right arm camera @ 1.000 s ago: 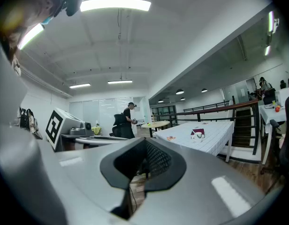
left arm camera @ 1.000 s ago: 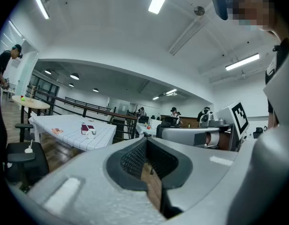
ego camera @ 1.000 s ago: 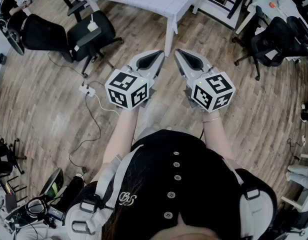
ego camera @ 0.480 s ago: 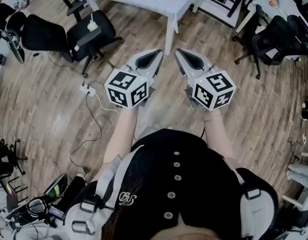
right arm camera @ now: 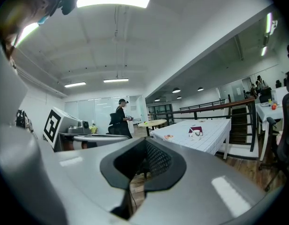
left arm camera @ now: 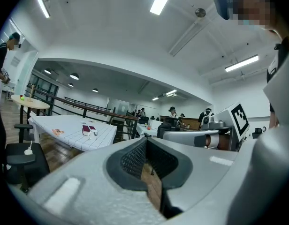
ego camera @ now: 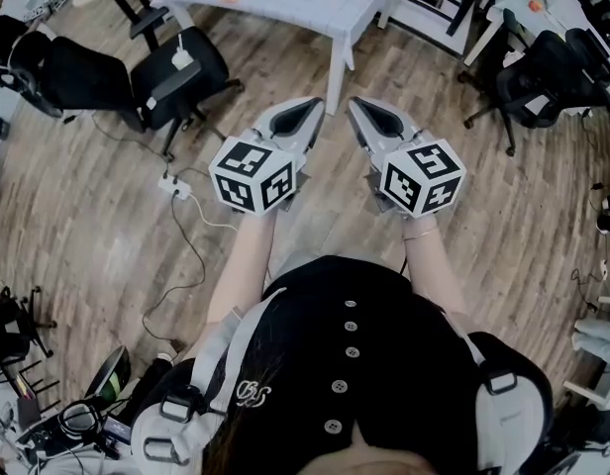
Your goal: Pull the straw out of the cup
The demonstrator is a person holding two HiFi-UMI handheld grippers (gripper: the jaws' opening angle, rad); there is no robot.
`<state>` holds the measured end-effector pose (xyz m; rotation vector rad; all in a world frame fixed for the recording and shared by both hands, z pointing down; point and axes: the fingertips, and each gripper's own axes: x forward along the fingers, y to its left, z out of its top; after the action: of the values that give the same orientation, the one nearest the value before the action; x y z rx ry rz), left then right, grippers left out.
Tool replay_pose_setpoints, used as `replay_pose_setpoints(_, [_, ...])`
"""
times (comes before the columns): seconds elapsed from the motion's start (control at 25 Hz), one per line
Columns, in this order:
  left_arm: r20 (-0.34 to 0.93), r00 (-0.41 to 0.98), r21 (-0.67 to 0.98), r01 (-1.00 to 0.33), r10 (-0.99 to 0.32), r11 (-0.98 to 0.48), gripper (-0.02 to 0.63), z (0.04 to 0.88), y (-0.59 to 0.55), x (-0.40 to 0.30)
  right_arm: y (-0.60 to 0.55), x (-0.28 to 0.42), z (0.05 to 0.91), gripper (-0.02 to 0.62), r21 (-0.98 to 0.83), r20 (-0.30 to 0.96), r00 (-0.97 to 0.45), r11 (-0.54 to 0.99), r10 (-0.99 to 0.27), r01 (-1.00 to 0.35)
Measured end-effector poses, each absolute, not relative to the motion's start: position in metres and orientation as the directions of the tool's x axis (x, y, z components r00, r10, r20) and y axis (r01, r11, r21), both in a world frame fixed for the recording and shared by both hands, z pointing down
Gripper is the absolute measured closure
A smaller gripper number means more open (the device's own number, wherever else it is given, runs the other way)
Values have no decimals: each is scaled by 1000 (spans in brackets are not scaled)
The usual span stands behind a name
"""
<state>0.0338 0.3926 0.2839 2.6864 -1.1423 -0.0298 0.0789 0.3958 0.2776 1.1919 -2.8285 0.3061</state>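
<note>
We hold the left gripper [ego camera: 313, 107] and the right gripper [ego camera: 356, 107] side by side at our waist, each with its jaws closed together on nothing. Past them is wooden floor [ego camera: 87, 216]. Farther off stands the white surface [ego camera: 285, 3], carrying a small pale thing that may be the cup [right arm camera: 196, 133]; no straw shows. We judge the task not yet begun: next comes walking up and opening one gripper around the straw.
</note>
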Motion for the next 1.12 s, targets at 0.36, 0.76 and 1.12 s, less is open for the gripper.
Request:
replay_pose_setpoints(0.36, [70, 703, 239, -700, -707, -673, 609, 293, 381, 19, 389, 66, 288, 595, -201, 129, -697, 670, -705, -715])
replay_pose_setpoints(0.76, [91, 695, 232, -711, -713, -664, 608, 311, 321, 18, 325, 66, 307, 595, -229, 125, -714, 680, -689, -696])
replay_pose_setpoints(1.12, [78, 670, 195, -736, -738, -648, 607, 291, 192, 26, 193, 70, 282, 595, -218, 68, -745, 718, -664, -661])
